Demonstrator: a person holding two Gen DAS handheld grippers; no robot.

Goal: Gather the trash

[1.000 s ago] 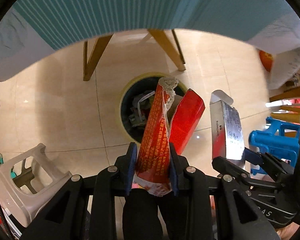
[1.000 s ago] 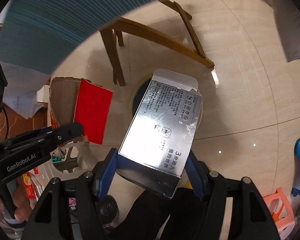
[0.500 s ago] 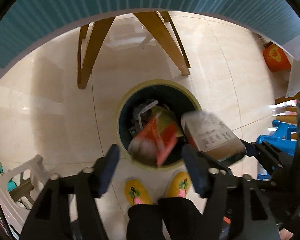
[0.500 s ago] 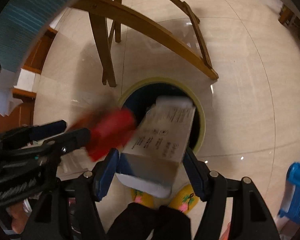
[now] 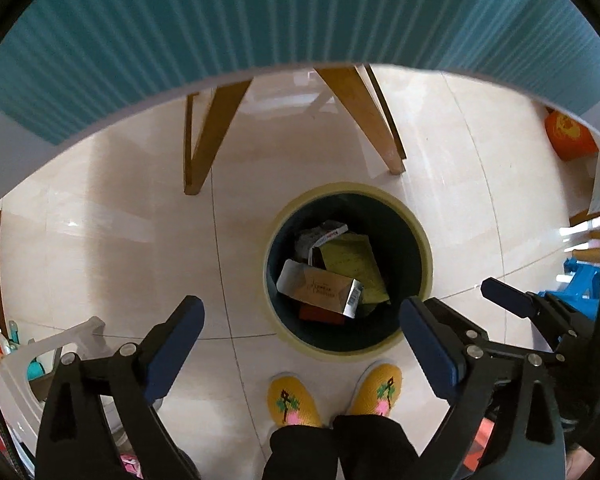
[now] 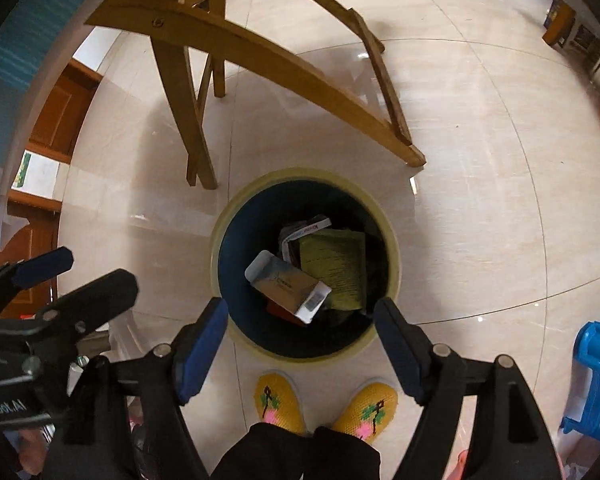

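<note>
Hanging over bin [image 5: 426, 248], both tongs [image 5: 300, 320] [image 6: 300, 316] just opened, empty

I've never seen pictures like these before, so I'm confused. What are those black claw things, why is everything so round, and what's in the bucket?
The black claws are two-finger grippers that a person holds, one in each hand. A small camera sits on each, looking down along its fingers; its lens bends everything round. One picture comes from the left gripper, the other from the right gripper. Both have just been opening, and nothing is between their blue pads now. Below stands a round dark bin with a pale yellow rim on the shiny tiled floor. Inside lie a silver cardboard box, a yellow-green packet and other trash. The yellow embroidered slippers belong to the person.
</note>
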